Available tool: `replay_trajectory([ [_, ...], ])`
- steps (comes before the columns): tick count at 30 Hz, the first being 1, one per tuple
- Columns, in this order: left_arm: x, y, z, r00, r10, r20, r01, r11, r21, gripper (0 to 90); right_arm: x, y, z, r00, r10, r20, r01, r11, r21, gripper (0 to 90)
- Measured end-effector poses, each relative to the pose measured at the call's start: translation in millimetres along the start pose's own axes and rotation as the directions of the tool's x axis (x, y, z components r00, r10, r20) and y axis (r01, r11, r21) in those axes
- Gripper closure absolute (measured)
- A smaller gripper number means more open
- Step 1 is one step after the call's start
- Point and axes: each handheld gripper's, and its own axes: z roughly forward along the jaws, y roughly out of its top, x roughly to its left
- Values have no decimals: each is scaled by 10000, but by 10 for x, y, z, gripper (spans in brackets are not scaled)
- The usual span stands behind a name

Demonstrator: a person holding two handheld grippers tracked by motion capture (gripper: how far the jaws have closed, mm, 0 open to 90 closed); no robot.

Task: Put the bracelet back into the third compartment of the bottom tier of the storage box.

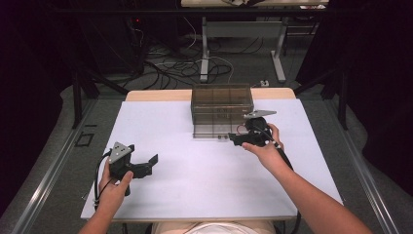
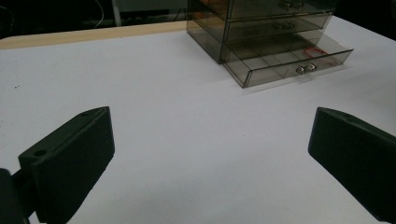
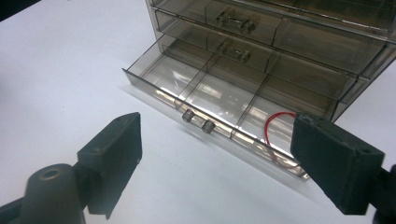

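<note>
Open drawer (image 3: 219, 100), red band (image 3: 275, 135) in right gripper view

A smoky-brown transparent plastic drawer cabinet (image 1: 221, 109) is seen standing upright toward the far middle of the white counter (image 1: 195, 165). Its bottom drawer (image 3: 205, 100) is pulled out, while the drawers above are shut. The open drawer is divided into compartments, and a thin red loop of cord (image 3: 275, 133) is seen lying in one end compartment. Two small silver knobs (image 3: 197, 120) are set on its front.
</note>
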Motion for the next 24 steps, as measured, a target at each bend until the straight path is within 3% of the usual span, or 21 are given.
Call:
replay_trajectory([
  [4,-2,-1,0,10000,-34,10,34,10000,-10,4,13,-66,-73,10000,-62,29,63,9997,-230,148],
  [12,-12,-2,4,10000,-74,31,74,10000,15,4,9,-252,-235,9996,272,-106,-278,9980,-566,108],
  [24,-11,-2,10,10000,-17,4,17,10000,22,4,49,-561,-379,9998,162,-88,-167,9978,-636,58],
])
